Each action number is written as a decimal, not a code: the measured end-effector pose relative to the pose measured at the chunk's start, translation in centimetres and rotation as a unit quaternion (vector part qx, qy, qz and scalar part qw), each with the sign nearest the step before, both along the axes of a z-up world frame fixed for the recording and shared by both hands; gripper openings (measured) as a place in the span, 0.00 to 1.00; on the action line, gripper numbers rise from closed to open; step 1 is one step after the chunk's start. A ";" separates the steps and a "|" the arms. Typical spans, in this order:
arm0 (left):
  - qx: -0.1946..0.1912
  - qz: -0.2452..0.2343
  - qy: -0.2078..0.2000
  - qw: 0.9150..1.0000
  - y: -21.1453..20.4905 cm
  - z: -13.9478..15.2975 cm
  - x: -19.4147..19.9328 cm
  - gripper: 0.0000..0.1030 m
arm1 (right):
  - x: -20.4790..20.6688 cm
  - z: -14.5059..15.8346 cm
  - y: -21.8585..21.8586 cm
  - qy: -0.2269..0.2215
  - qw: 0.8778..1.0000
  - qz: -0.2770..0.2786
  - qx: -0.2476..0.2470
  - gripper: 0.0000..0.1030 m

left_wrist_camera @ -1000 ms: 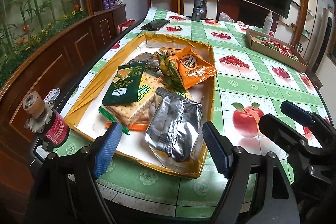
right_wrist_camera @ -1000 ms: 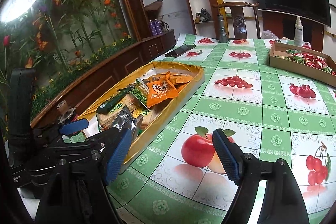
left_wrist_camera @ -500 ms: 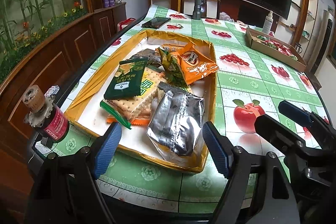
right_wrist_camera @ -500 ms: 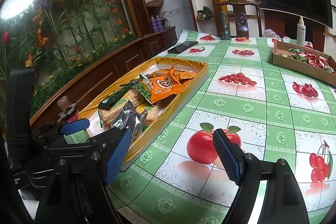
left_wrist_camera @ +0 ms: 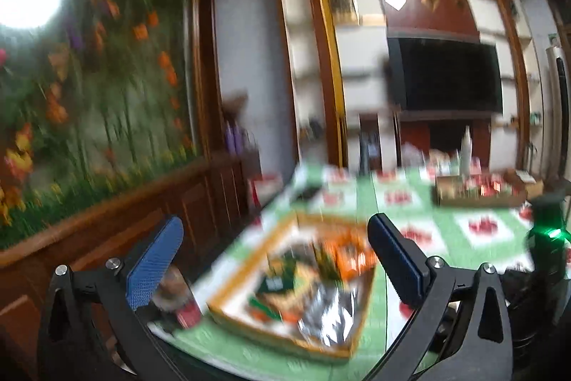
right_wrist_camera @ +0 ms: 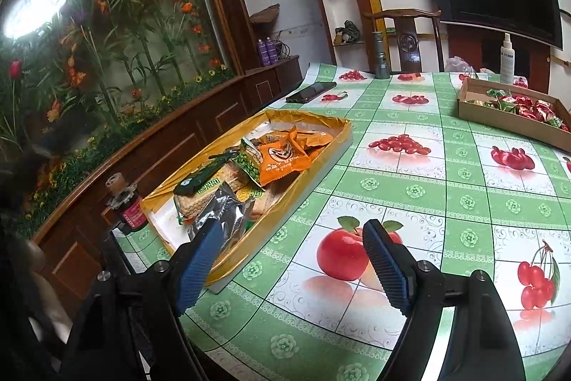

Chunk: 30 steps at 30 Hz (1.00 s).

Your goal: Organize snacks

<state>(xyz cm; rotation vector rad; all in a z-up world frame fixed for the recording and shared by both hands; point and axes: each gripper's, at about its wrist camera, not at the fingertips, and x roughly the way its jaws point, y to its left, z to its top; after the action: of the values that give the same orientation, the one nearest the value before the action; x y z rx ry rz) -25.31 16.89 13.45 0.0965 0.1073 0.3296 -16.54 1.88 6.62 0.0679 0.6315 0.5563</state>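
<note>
Right gripper spread wide, nothing between the blue pads, hovering over the tablecloth above the printed apple. Left gripper also spread and empty; its view is motion-blurred, so detail there is poor.

Gold tray sits at my 10 o'clock in the right wrist view, near the table's left edge. In it, nearest first: silver foil pouch just behind my left pad, cracker pack with a dark green packet on top, green pea packet, orange snack bag leaning on the pile. Print on all packets is too small to read.

Small red-labelled bottle just outside the tray at 9 o'clock, label illegible. Black phone at 12. Cardboard box of red and green wrapped sweets at 2 o'clock, white spray bottle behind it.
</note>
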 end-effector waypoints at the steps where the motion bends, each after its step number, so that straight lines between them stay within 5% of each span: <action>1: 0.013 0.005 -0.017 1.000 -0.2 0.2 -0.6 1.00 | -0.1 0.0 0.0 -0.002 1.000 0.001 0.001 0.80; 5: 0.036 0.028 0.003 0.999 -0.3 0.4 0.3 1.00 | -0.7 0.4 -0.2 -0.013 1.000 0.007 0.004 0.80; 10: -0.041 0.039 0.078 0.995 1.5 -0.3 3.1 1.00 | -1.3 0.7 -0.8 -0.023 1.000 0.010 0.005 0.81; 15: -0.096 0.050 0.100 0.989 2.5 -0.8 3.2 1.00 | -1.5 0.4 -1.1 -0.021 1.000 0.018 0.008 0.82; 30: -0.107 0.032 0.184 0.977 1.2 -3.9 5.6 1.00 | -2.8 -1.3 0.9 -0.014 0.998 0.064 -0.019 0.82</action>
<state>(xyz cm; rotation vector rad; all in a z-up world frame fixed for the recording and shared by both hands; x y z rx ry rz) -19.66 18.12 9.56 -0.0613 0.5124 0.3593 -19.31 2.81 5.32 -0.0171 0.6214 0.6682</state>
